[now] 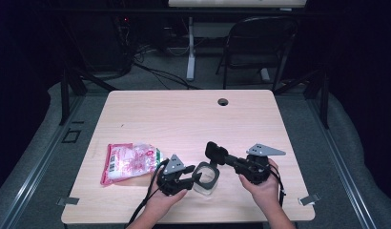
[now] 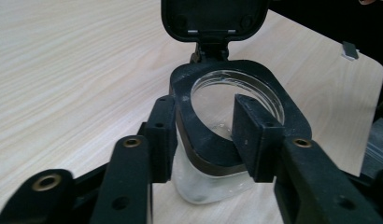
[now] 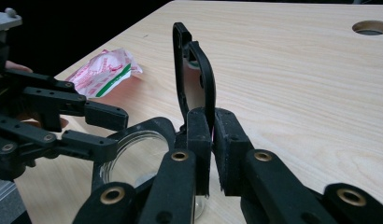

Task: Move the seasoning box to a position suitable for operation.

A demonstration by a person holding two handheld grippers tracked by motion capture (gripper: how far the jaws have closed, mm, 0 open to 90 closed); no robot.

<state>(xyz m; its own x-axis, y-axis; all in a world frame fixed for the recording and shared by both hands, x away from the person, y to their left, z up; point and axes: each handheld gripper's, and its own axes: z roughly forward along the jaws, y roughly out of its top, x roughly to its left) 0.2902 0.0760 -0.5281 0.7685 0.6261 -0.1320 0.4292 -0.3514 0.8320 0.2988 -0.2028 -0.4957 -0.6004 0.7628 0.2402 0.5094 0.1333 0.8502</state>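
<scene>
1. Pale wooden table (image 1: 184,119) in a dark room: a clear jar (image 1: 205,183) with a black hinged lid (image 1: 215,151) stands near the 6 o'clock edge.
2. Left gripper (image 1: 191,175) straddles the jar's rim, jaws apart, one inside, seemingly to steady it.
3. Right gripper (image 1: 227,160) pinches the raised lid at its hinge, apparently holding it open.
4. Red-and-white packet (image 1: 131,161) lies at 9 o'clock of the jar; its print is unreadable.
</scene>
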